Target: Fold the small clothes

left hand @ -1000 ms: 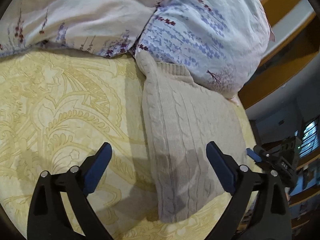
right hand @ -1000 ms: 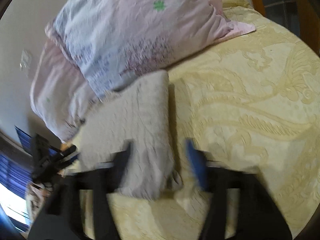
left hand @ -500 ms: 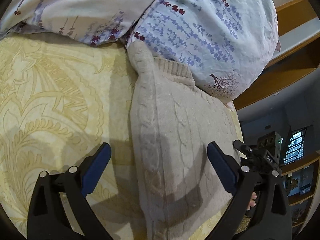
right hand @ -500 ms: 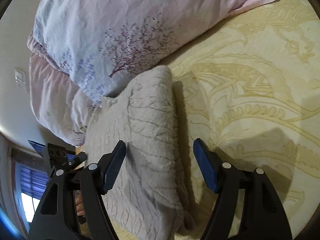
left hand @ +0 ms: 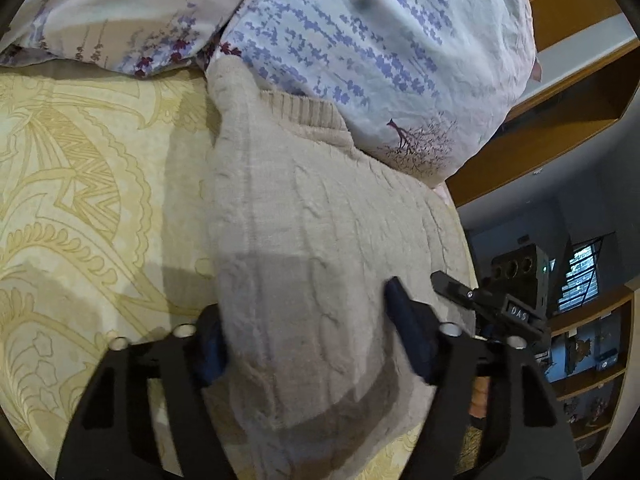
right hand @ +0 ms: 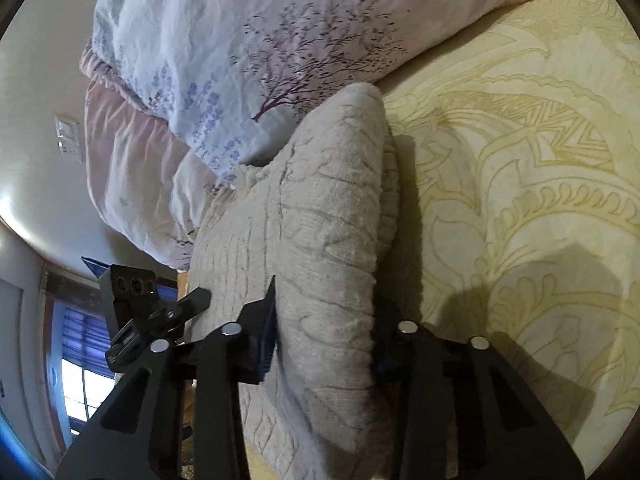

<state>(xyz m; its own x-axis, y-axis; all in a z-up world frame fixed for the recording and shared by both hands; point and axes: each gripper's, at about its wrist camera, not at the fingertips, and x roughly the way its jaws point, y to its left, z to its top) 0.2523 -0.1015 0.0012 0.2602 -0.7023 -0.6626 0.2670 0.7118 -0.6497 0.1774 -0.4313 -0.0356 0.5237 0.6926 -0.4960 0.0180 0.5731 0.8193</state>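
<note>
A beige cable-knit sweater [left hand: 304, 232] lies folded on the yellow patterned bedspread [left hand: 80, 184], its far end against the pillows. My left gripper [left hand: 308, 344] has closed in on the sweater's near end, with one finger under the left edge and one on top. The sweater also shows in the right wrist view [right hand: 320, 216], where my right gripper [right hand: 324, 340] pinches a raised fold of it between both fingers. Each gripper shows in the other's view, at the sweater's outer edge.
Floral pillows [left hand: 360, 40] lie against the sweater's far end, also seen in the right wrist view [right hand: 248, 48]. A wooden headboard [left hand: 560, 112] and shelves [left hand: 592, 360] are to the right. The bedspread [right hand: 520, 160] stretches to the right. A window [right hand: 76, 380] is at lower left.
Both grippers moved forward onto the sweater and closed from wide open to gripping its fabric. The sweater's near end is now bunched between the fingers.
</note>
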